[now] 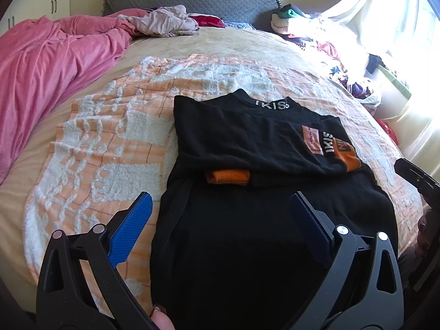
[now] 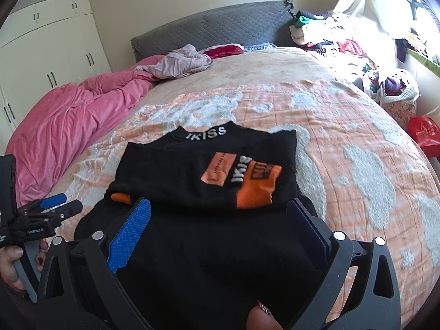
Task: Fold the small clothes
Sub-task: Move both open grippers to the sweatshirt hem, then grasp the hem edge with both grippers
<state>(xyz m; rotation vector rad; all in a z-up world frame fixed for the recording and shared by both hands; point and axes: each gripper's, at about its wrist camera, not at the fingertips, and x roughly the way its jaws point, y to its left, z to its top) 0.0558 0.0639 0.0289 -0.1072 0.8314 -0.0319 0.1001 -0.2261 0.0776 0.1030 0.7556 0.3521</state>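
Left gripper (image 1: 221, 209) and right gripper (image 2: 220, 214) – ribbed blue pads spread wide, holding nothing – over black knit top (image 1: 255, 143), partly folded on nubby orange-white blanket (image 1: 110, 143).

I count one black top (image 1: 255, 143) with orange patches, lying on one orange-and-white blanket (image 1: 110, 143). One bed (image 2: 247, 66) carries it all, with one grey headboard (image 2: 220, 24) behind. I see one pink quilt (image 1: 46, 60), one pale crumpled garment (image 2: 181, 63) and one red item (image 2: 222, 51) near the headboard. One heap of mixed clothes (image 2: 343, 41) runs along the window side; its pieces are too jumbled to count. Two tongs: left (image 1: 220, 228) and right (image 2: 220, 231). One red bag (image 2: 425, 134) beside the bed.
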